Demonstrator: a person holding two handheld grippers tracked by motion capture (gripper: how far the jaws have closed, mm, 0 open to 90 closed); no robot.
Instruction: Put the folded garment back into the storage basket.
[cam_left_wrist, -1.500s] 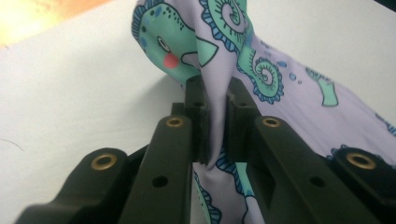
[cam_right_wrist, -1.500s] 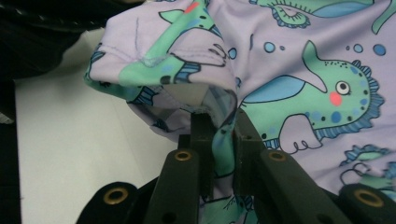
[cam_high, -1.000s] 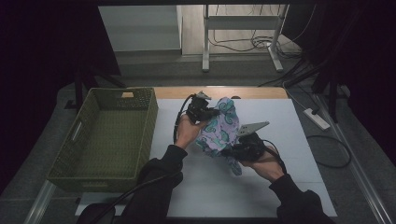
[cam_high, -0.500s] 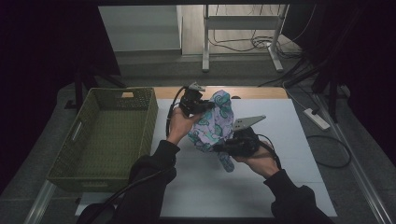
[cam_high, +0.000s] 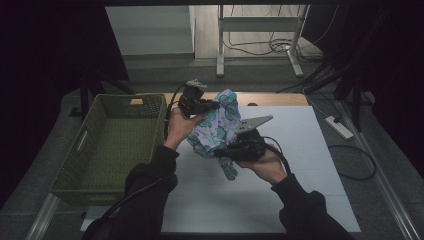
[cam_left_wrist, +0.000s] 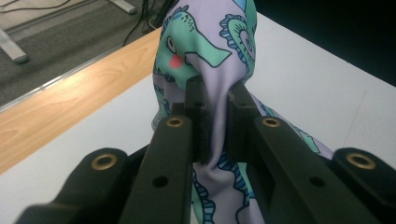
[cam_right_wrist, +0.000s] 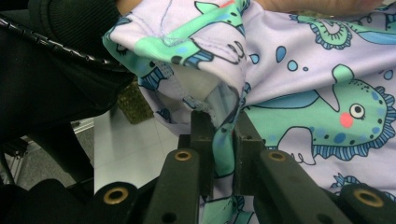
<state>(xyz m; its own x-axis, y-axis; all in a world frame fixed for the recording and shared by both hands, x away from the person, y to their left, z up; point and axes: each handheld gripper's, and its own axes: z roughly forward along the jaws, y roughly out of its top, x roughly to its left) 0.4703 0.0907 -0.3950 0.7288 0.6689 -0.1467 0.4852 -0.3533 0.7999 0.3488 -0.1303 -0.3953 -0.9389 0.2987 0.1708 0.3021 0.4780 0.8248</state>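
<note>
One green basket (cam_high: 107, 145) at the left of the table (cam_high: 300, 165), open at the top. Just right of it, one dark sleeve and one hand, with the left tongs (cam_high: 212, 105) up above the table. Shut tight on a fold of one cloth (cam_high: 217, 127), with the fold pinched between the two black jaws, as seen up close in the left gripper view, left tongs (cam_left_wrist: 215, 100), cloth (cam_left_wrist: 210, 42).

One cloth in all: light purple, with green sea animals, blue spots and pink cheeks. Held up off the table, bunched between the two hands, one small end hanging down near the white top.

Then the right tongs (cam_high: 222, 150), lower and a bit to the right, with one grey three-cornered plate (cam_high: 254, 123) on top. Shut on the cloth too, on a hem at its lower part. In the right gripper view, right tongs (cam_right_wrist: 222, 119) with two jaws close together and a stitched edge of the cloth (cam_right_wrist: 303, 60) squeezed between them.

Two tongs, two hands, two dark sleeves, one cable from each of the tongs. One white table top with one wood strip at the far edge. At the far right, on the floor, one white plug strip (cam_high: 339, 127) and loose wires.
</note>
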